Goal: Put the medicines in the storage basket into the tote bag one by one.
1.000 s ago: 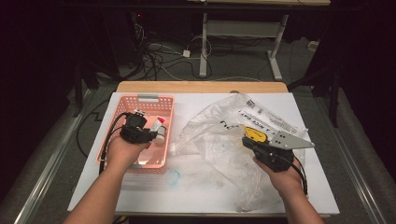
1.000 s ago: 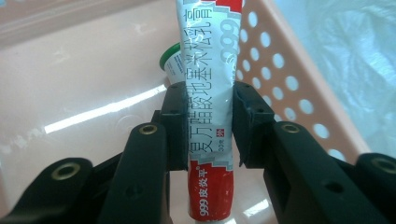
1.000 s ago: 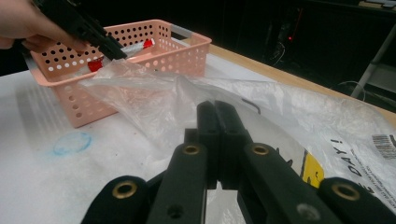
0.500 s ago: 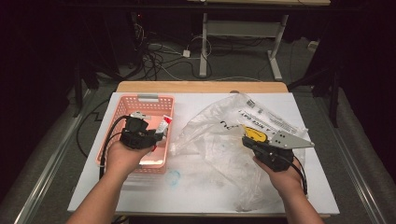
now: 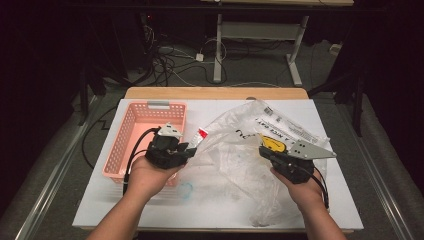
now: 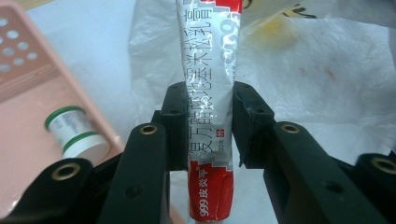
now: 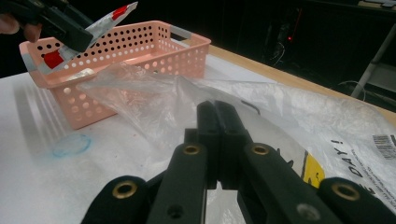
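Note:
My left gripper [image 6: 210, 123] is shut on a silver and red ointment tube [image 6: 209, 70], pads pressing its two sides near the lower end. In the high view this gripper [image 5: 186, 148] hangs over the right rim of the pink basket [image 5: 131, 131], and the tube [image 5: 199, 135] points toward the clear plastic bag [image 5: 235, 150]. My right gripper [image 7: 217, 123] is shut on a fold of the bag [image 7: 154, 98] and holds its edge raised. It sits at the bag's right side [image 5: 265, 151].
A small white bottle with green bands [image 6: 74, 133] lies in the basket [image 6: 21, 74]. The bag's printed label [image 5: 285, 131] spreads toward the far right of the white table [image 5: 345, 200]. A blue ring mark [image 5: 186, 189] is near the basket's front corner.
My left hand has risen and moved right, carrying the tube from inside the basket to its right rim, closer to the bag. The right hand has kept still.

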Action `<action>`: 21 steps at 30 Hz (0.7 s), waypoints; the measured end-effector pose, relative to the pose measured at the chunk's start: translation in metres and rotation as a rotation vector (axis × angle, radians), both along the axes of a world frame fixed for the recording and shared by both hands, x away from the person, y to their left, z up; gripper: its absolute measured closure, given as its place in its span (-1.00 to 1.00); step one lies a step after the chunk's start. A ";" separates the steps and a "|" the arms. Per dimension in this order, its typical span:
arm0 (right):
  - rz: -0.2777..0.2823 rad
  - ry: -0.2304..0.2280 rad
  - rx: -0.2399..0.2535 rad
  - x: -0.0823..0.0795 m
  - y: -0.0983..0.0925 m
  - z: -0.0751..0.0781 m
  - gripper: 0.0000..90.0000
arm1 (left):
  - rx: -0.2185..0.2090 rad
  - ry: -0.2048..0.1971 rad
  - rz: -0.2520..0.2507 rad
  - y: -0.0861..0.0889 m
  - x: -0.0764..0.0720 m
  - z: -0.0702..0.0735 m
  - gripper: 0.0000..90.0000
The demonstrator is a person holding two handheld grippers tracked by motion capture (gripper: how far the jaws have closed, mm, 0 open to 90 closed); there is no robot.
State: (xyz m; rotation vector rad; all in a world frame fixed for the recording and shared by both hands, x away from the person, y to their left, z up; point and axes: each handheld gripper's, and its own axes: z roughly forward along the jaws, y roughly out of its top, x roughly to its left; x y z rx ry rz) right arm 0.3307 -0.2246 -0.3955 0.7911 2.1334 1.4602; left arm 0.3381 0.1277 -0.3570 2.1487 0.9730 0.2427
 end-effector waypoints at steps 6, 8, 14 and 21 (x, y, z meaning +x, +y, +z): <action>-0.001 0.000 0.001 0.000 0.000 0.000 1.00 | -0.008 0.000 -0.072 -0.021 -0.008 -0.008 0.50; 0.000 0.000 0.000 0.000 0.000 0.000 1.00 | -0.001 0.000 -0.095 -0.031 -0.011 -0.012 0.50; 0.000 0.001 -0.001 0.000 0.000 0.000 1.00 | 0.005 0.008 -0.145 -0.051 -0.017 -0.026 0.50; -0.001 -0.002 0.001 0.000 -0.001 0.000 1.00 | 0.014 0.023 -0.173 -0.066 -0.018 -0.040 0.50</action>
